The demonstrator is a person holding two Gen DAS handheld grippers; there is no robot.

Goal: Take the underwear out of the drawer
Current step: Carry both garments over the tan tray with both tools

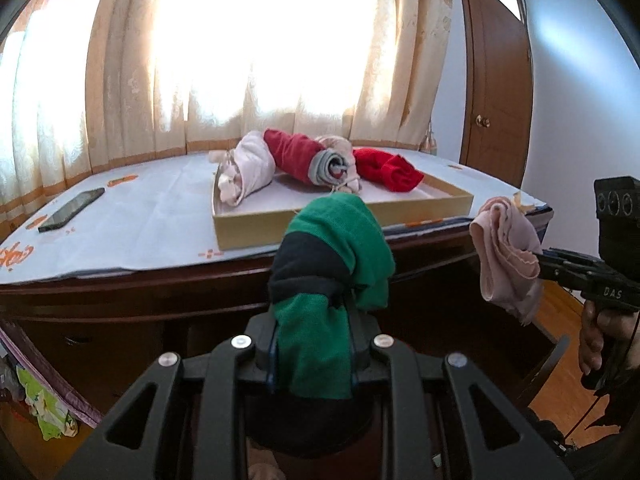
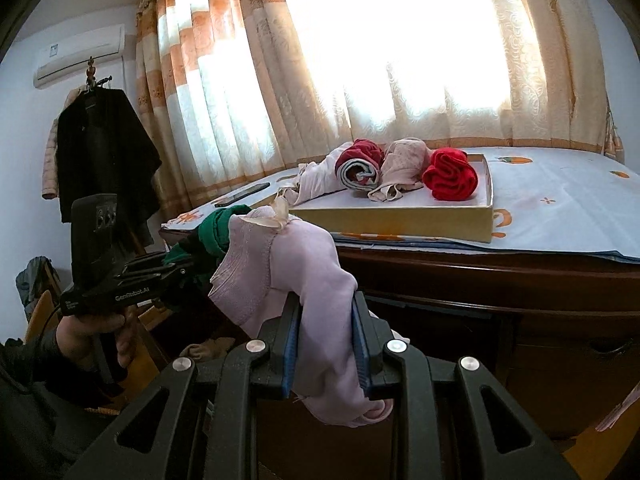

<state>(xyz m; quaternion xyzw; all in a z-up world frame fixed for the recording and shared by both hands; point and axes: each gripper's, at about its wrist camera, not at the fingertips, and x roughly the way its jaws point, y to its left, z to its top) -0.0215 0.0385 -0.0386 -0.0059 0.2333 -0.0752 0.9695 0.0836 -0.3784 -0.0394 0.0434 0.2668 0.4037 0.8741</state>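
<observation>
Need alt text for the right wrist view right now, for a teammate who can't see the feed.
The right gripper is clamped on a pale pink garment, held in front of a dark wooden dresser. On the dresser top, a shallow cardboard tray holds rolled red and pale garments. At left, the left gripper holds a green garment.

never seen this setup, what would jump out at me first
Each hand-held gripper is shut on rolled underwear: the left on a green and black piece, the right on a pale pink piece. Beyond them, a shallow box on the desk holds more rolls.
</observation>
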